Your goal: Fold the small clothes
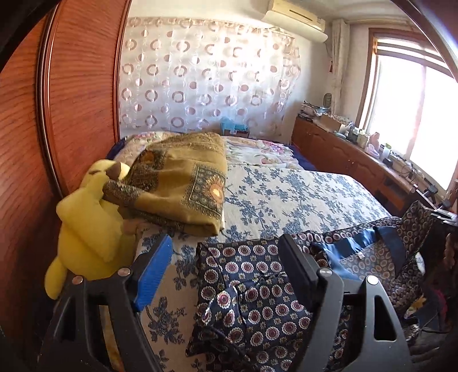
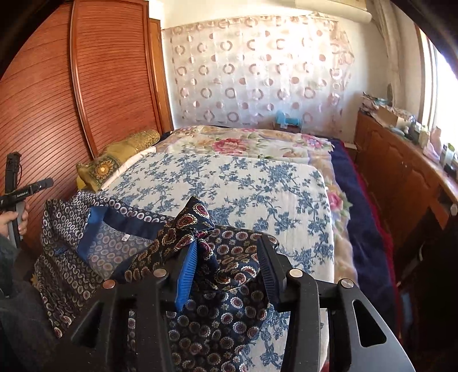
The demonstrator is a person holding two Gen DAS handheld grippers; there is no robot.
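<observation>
Bedroom interior. A bed (image 2: 257, 183) with a blue-flowered white quilt (image 1: 286, 194) fills the middle; a pink floral blanket (image 2: 243, 143) lies at its far end. To the left stands a reddish wooden wardrobe (image 2: 108, 80) with ribbed doors. The far wall carries a sheer curtain (image 1: 206, 74) patterned with rings — an air conditioner (image 1: 297, 20) is mounted above it. On the right, a low wooden cabinet (image 1: 343, 154) crowded with small items runs beneath a bright window (image 1: 415, 100).

Dark navy shirt (image 1: 252, 286) (image 2: 229, 309) printed with maroon-and-white medallions, solid blue inside the collar. Spread crumpled on the near edge of the bed, collar open, one bunched fold sticking upward.
</observation>
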